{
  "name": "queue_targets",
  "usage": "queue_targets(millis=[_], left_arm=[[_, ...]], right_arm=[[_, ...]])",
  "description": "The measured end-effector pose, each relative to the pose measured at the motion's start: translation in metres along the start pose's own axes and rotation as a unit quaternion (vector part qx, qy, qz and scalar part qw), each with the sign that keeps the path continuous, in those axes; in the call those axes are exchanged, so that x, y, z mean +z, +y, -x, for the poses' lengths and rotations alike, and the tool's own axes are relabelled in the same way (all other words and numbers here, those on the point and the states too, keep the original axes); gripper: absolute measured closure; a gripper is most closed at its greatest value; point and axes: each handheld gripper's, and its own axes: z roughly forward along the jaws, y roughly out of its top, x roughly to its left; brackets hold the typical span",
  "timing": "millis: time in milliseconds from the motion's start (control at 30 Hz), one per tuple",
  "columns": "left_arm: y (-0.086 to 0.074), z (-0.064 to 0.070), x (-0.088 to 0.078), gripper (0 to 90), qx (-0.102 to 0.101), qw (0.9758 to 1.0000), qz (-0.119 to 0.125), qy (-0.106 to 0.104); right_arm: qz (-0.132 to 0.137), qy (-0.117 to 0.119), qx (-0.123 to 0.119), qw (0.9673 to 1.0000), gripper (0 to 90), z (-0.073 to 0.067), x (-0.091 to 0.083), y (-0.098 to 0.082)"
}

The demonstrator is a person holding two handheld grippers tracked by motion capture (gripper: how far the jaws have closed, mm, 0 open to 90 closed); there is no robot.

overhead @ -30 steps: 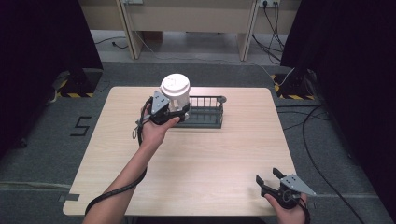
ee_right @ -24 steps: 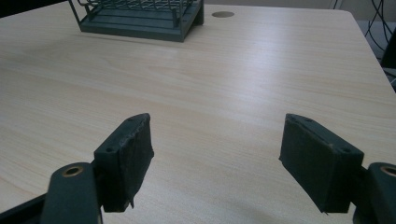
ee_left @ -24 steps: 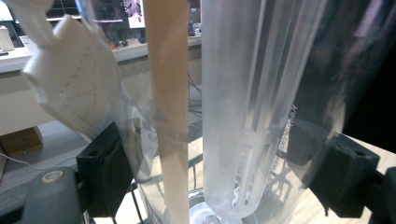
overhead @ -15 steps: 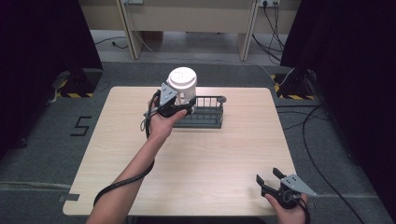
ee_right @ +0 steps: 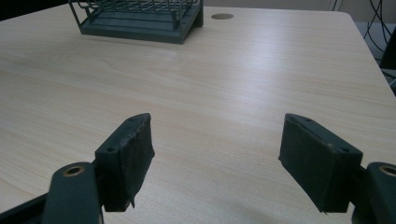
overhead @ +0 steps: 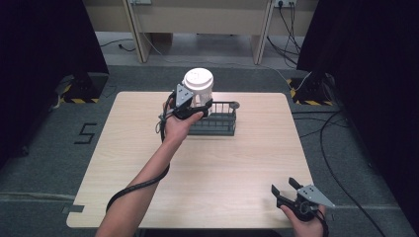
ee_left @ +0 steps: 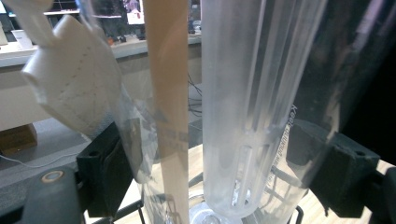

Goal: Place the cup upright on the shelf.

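Note:
A clear plastic container [overhead: 198, 88] with a white lid is held up over the left end of a dark wire basket [overhead: 220, 123] at the table's far middle. My left gripper [overhead: 193, 104] is shut on its lower part. In the left gripper view the container [ee_left: 252, 116] stands upright between the two jaws, with a frosted inner tube inside it. My right gripper [overhead: 283, 185] rests near the table's front right corner, open, with nothing between its fingers [ee_right: 128, 154]. The basket [ee_right: 140, 18] lies far ahead of it.
The light wooden table [overhead: 222, 168] has a small round hole [ee_right: 222, 16] just beyond the basket's right end. Cables and yellow-black marked blocks [overhead: 309, 94] lie on the floor beyond the table's far corners.
My left gripper has carried the container to the right and farther over the basket's left end. The right gripper has stayed where it was.

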Motion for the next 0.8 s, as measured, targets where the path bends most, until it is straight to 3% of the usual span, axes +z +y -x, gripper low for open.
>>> queue_targets(millis=[300,800], left_arm=[[0.002,-0.002,0.014,17.6,0.002,1.0000,-0.008,0.004],[-0.010,-0.003,0.045,17.6,-0.006,0.9993,-0.032,0.017]], right_arm=[[0.000,0.001,0.002,1.0000,26.2,0.000,0.000,0.000],[0.002,0.004,0.002,1.0000,26.2,0.001,0.000,0.000]])
